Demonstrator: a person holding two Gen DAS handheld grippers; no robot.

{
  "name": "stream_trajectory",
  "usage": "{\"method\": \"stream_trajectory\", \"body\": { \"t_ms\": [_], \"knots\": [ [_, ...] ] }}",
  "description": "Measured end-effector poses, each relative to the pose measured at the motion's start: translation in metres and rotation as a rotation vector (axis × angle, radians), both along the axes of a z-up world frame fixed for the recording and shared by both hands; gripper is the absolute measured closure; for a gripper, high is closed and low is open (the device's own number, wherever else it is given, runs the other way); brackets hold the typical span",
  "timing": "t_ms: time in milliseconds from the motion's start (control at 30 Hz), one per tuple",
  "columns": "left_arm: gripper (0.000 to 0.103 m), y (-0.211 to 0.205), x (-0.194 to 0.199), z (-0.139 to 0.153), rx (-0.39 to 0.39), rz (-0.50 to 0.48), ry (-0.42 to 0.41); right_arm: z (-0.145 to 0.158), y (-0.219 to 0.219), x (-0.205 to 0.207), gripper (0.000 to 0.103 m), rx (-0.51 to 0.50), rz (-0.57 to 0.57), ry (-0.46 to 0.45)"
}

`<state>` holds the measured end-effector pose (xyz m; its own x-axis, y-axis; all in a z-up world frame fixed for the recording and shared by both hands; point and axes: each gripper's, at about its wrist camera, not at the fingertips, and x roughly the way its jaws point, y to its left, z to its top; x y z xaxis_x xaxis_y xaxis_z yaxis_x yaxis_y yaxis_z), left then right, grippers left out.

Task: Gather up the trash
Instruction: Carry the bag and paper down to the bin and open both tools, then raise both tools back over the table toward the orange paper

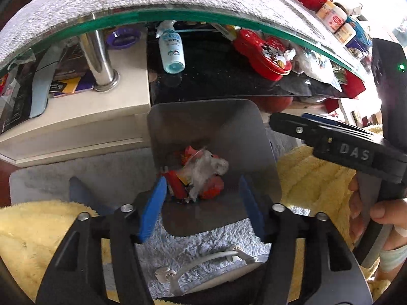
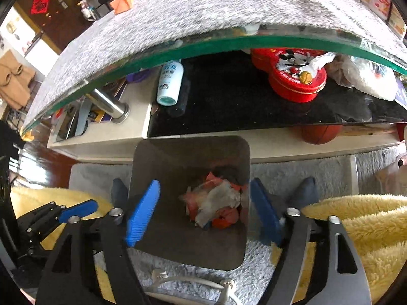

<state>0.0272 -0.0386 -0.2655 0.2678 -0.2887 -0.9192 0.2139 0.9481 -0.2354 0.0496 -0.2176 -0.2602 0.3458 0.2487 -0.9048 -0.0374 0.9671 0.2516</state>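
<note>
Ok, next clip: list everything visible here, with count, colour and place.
trash bin: one, grey, on the rug below both grippers
crumpled wrappers: a pile, red, orange and clear, at the bin's bottom
rug: one, pale grey, under the bin
glass tabletop: one, green-edged, above the shelf
spray bottle: one, white, lying on the shelf
cartoon tin: one, red, on the black shelf
ball: one, orange-brown, under the shelf
cable: one, white, on the rug
fleece: yellow, both sides
left gripper: blue pads, open, empty
right gripper: blue pads, open, empty
hand: one, on the right gripper's handle
</note>
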Motion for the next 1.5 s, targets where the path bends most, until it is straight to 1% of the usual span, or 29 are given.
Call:
{"method": "stream_trajectory", "body": {
  "t_ms": [33, 67, 133, 167, 200, 333, 400, 567, 700, 800, 933, 1100, 1300, 1400, 1500],
  "knots": [
    [0.036, 0.002, 0.0, 0.002, 0.003, 0.004, -0.004, 0.002, -0.003, 0.001, 0.014, -0.003, -0.008, -0.003],
    [0.034, 0.003, 0.001, 0.004, 0.004, 0.008, -0.009, 0.004, -0.004, 0.001, 0.01, -0.006, -0.013, -0.007],
    [0.023, 0.007, 0.005, 0.01, 0.006, 0.021, -0.023, 0.007, -0.008, 0.004, 0.007, -0.013, -0.023, -0.014],
    [0.02, 0.009, 0.006, 0.013, 0.009, 0.027, -0.03, 0.008, -0.008, 0.004, 0.004, -0.016, -0.025, -0.015],
    [0.017, 0.011, 0.007, 0.016, 0.012, 0.032, -0.038, 0.01, -0.01, 0.006, 0.004, -0.017, -0.029, -0.017],
    [0.013, 0.019, 0.016, 0.033, 0.016, 0.04, -0.075, 0.02, -0.013, 0.012, 0.004, 0.004, -0.036, -0.023],
    [0.012, 0.023, 0.02, 0.043, 0.013, 0.049, -0.099, 0.03, -0.015, 0.016, 0.004, 0.007, -0.036, -0.043],
    [0.011, 0.037, 0.037, 0.072, 0.015, 0.081, -0.159, 0.067, -0.02, 0.034, 0.004, -0.005, -0.036, -0.131],
    [0.011, 0.044, 0.055, 0.091, 0.029, 0.1, -0.196, 0.093, -0.023, 0.061, 0.004, -0.026, -0.037, -0.192],
    [0.011, 0.049, 0.073, 0.1, 0.027, 0.114, -0.206, 0.104, -0.019, 0.085, 0.004, -0.051, -0.026, -0.216],
    [0.011, 0.056, 0.103, 0.106, 0.017, 0.139, -0.202, 0.106, -0.012, 0.121, 0.004, -0.074, -0.009, -0.217],
    [0.011, 0.062, 0.144, 0.105, 0.005, 0.177, -0.177, 0.105, -0.006, 0.16, 0.004, -0.083, -0.008, -0.218],
    [0.011, 0.061, 0.196, 0.102, 0.041, 0.185, -0.175, 0.101, 0.003, 0.208, 0.004, -0.091, 0.008, -0.24],
    [0.011, 0.057, 0.218, 0.098, 0.054, 0.188, -0.172, 0.096, 0.01, 0.232, 0.004, -0.087, 0.023, -0.241],
    [0.012, 0.055, 0.238, 0.093, 0.058, 0.196, -0.163, 0.094, 0.015, 0.255, 0.005, -0.105, 0.034, -0.252]
  ]
}}
